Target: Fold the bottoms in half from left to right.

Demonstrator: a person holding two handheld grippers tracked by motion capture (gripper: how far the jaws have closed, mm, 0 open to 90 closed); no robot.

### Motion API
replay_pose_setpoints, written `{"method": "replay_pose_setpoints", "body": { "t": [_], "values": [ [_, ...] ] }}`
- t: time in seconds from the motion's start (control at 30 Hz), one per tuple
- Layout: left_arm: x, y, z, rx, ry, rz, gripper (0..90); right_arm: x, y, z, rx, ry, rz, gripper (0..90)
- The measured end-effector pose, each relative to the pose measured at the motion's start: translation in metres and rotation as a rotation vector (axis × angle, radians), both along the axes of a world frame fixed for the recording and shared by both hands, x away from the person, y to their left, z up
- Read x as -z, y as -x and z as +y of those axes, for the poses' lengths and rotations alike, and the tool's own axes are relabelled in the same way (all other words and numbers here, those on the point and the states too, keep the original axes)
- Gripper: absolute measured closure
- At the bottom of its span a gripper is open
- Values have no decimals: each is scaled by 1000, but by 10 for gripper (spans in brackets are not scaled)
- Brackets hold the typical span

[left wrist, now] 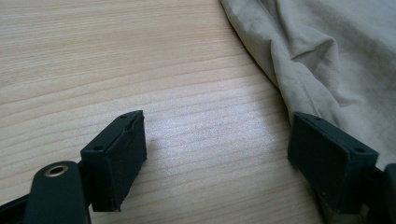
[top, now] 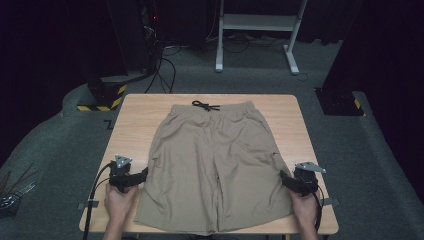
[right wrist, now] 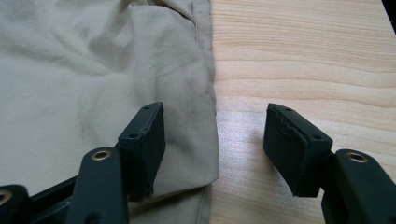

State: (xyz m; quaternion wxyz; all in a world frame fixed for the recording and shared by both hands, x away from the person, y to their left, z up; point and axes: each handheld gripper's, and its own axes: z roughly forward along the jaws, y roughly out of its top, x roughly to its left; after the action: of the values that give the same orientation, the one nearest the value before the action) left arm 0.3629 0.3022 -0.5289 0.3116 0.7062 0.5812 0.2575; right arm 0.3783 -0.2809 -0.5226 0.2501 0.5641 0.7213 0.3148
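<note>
Jaws of the left gripper (left wrist: 217,158) and right gripper (right wrist: 215,149) stand released, each straddling a side hem of the khaki shorts (top: 215,165), which lie flat on the wooden table (top: 135,115), waistband away from the person.

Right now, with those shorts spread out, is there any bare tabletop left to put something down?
Yes. The table is bare in a strip between the shorts and its left edge, and a similar strip on the right side. The far corners beside the waistband are free too. The near end is crowded: the left gripper and right gripper sit open at the shorts' side hems.
</note>
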Motion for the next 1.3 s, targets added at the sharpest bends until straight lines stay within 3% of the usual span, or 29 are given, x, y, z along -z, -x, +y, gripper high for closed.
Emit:
{"method": "replay_pose_setpoints", "body": {
  "t": [0.23, 0.47, 0.57, 0.7, 0.77, 0.8, 0.87, 1.17, 1.23, 1.3],
  "values": [
    [0, 0, 0, -14, 2, -2, 208, 0, 0, 0, -6, 0, 3, 369],
    [-1, 0, 3, -20, 45, -7, 229, 0, -1, -2, -25, -9, 3, 359],
    [-3, 0, 2, -2, 74, 2, 252, -2, 0, -5, -32, -41, -2, 394],
    [-11, -1, -6, 19, 98, -31, 270, -10, 4, -4, -51, -54, -32, 413],
    [-16, -2, -8, 31, 116, -40, 269, -15, 4, -4, -65, -92, -30, 415],
    [-21, -4, -13, 45, 135, -45, 268, -21, 1, -3, -94, -133, -32, 432],
    [-23, -5, -16, 51, 141, -45, 268, -24, 0, 0, -105, -134, -37, 434],
    [-36, -11, -52, 137, 161, -71, 286, -30, -15, 36, -194, -116, -41, 480],
    [-38, -16, -62, 151, 152, -74, 285, -32, -23, 52, -213, -106, -21, 497],
    [-39, -20, -69, 151, 148, -70, 281, -33, -25, 56, -221, -108, -12, 497]
  ]
}}
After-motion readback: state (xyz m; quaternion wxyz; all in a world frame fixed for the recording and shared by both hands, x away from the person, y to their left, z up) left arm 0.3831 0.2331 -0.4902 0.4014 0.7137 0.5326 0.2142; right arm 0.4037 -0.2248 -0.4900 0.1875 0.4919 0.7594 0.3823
